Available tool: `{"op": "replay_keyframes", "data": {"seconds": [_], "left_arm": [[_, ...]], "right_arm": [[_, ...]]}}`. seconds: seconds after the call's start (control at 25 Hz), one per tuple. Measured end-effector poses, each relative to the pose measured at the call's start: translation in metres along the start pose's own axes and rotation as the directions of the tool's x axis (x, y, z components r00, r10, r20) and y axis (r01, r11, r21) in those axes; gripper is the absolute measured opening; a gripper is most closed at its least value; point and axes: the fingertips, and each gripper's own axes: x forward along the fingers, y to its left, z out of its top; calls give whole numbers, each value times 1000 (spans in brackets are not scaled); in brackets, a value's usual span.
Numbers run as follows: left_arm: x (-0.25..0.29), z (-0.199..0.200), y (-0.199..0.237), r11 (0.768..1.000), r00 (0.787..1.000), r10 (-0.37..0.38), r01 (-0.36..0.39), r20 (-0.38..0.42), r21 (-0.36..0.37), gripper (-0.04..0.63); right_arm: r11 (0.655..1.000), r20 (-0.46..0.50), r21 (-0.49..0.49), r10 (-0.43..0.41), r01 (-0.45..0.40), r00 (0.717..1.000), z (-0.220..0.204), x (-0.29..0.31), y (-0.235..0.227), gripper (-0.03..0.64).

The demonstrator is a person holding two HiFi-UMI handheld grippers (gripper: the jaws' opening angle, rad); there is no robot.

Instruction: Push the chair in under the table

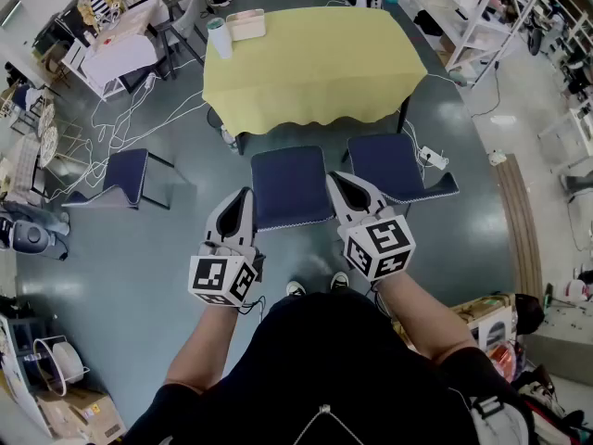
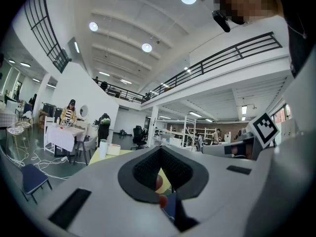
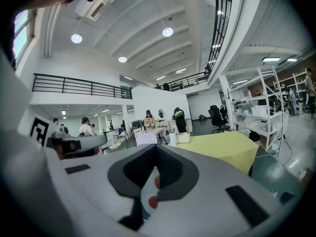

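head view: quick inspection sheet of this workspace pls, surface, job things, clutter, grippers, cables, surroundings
surface: table under yellow cloth, mostly bare
job's things: middle chair out from under the table, not pushed in; second chair beside it; third chair far left
clutter: white cup and beige box at the table's far left corner
grippers: left hand-held gripper and right hand-held gripper both shut, empty, flanking the middle chair
cables: white cables on floor left of table; power strip at right
surroundings: shelving at right; person seated far left
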Motion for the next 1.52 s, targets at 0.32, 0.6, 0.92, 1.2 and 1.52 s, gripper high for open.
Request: {"op": "replay_keyframes", "data": {"seconds": [0.32,0.6,0.92,1.2,1.52], "left_arm": [[-2,-2,10,1000,1000,-3,3,-3,-1,9],[-6,-9,24,1000,1000,-8,8,-17,-6,9],[-11,-19,40,1000,999,-31,31,-42,-6,9],[-18,-47,57,998,993,-50,46,-107,-39,9],[-18,-74,64,997,988,-48,38,-150,-71,9]], "right_arm": [[999,-2,27,24,-24,1000,-5,7,6,14],[998,10,20,51,-51,999,-11,14,13,15],[1000,-60,18,25,-24,998,-34,30,17,15],[999,-117,36,24,-20,993,-57,37,28,17],[998,-185,57,4,7,983,-90,35,21,17]]}}
